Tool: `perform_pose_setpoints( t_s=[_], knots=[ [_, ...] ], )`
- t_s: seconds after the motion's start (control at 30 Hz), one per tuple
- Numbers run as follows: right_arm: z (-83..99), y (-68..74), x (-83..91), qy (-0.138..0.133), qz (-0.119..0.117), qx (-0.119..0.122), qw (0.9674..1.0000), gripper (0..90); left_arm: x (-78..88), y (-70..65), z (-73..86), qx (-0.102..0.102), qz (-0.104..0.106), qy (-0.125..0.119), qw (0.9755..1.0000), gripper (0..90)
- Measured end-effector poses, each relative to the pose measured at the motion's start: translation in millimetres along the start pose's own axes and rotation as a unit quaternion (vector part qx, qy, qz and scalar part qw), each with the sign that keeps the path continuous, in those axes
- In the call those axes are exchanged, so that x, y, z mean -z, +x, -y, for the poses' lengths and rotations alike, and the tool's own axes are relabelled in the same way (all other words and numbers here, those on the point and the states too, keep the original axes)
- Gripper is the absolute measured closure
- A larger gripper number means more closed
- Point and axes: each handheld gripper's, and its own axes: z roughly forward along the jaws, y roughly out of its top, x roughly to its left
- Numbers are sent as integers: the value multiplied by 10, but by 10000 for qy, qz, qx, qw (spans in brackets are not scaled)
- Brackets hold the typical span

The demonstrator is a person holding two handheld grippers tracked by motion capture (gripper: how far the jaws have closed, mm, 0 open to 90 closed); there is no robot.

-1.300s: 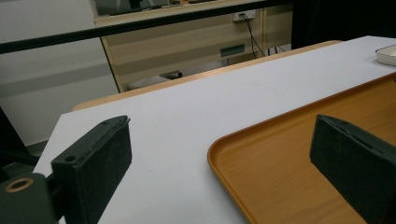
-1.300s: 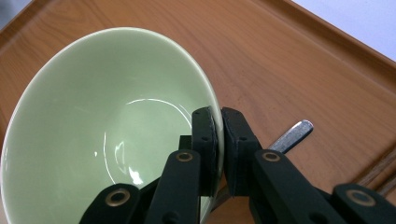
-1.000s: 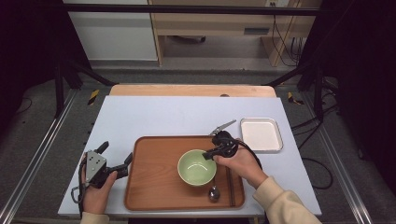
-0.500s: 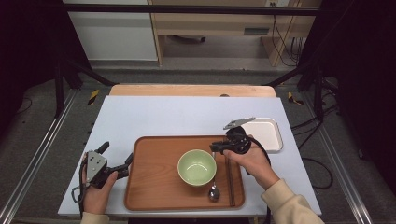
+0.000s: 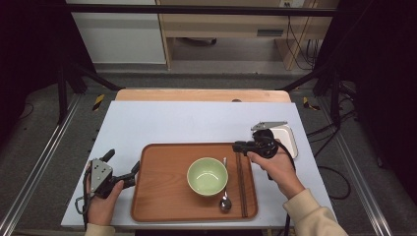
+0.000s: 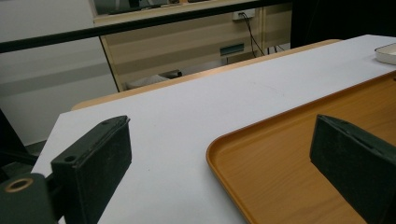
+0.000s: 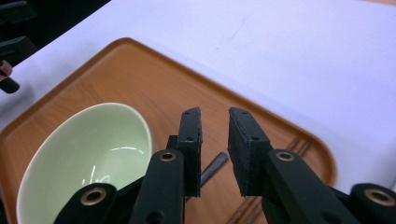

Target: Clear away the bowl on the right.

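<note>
Right gripper [image 5: 239,146] jaws slightly parted, empty above chopsticks [image 5: 241,184], left gripper [image 6: 219,172] jaws wide over tray [image 6: 280,154] edge.

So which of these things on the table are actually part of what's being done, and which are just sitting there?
Part of the job:
- wooden tray
- green bowl
- spoon
- chopsticks
- right hand-held gripper, jaws slightly apart, nothing between them
- left hand-held gripper, at the tray's edge

Probably just lying about:
- white dish, beside the tray
</note>
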Motion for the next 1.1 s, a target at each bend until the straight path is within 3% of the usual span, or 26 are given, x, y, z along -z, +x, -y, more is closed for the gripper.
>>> perform_pose_setpoints(
  t_s=[0.37,0.67,1.1],
  knots=[
    [15,-189,174,-204,542,-11,9983,725,4,0,-3,-3,-12,-28,10000,49],
    [104,-368,304,-224,735,-240,9968,653,0,6,1,12,-14,-35,10000,37],
    [156,-491,453,-357,970,-320,9941,543,2,6,2,9,-18,-46,10000,37]
  ],
)
